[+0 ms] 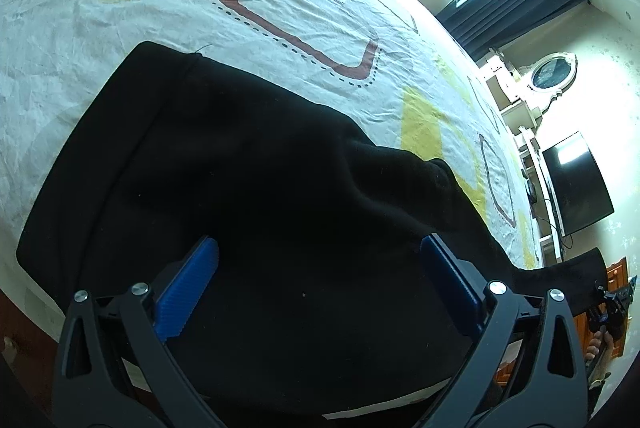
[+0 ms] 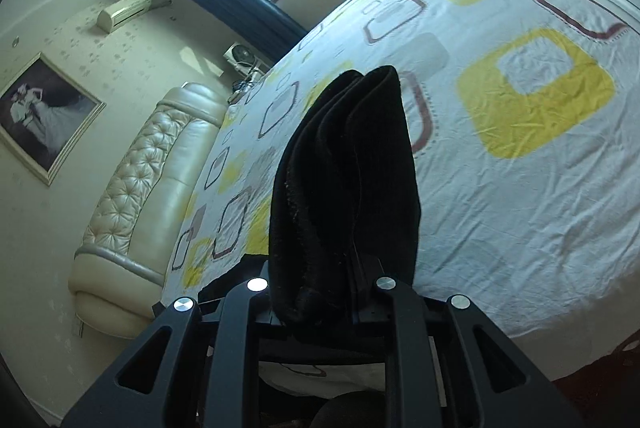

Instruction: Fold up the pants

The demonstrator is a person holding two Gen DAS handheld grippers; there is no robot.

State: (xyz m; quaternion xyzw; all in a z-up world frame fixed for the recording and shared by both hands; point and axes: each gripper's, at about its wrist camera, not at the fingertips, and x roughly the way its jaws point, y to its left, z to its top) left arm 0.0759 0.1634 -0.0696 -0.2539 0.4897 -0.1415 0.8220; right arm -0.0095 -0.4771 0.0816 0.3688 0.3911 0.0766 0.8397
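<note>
Black pants (image 1: pixel 248 180) lie spread on the bed, their waistband toward the left and the legs running off to the right. My left gripper (image 1: pixel 320 268) is open just above the pants near the bed's front edge, its blue pads (image 1: pixel 188 292) wide apart with nothing between them. My right gripper (image 2: pixel 326 292) is shut on a bunched end of the pants (image 2: pixel 348 164), which stands up between the fingers and hides the pads. The right gripper also shows small in the left wrist view (image 1: pixel 608 308), at the far end of the pants.
The bed sheet (image 1: pixel 280 4) is white with yellow and brown squares. A padded headboard (image 2: pixel 132 204) is at the left in the right wrist view. A dresser with a mirror (image 1: pixel 552 72) and a dark screen (image 1: pixel 576 184) stand beyond the bed.
</note>
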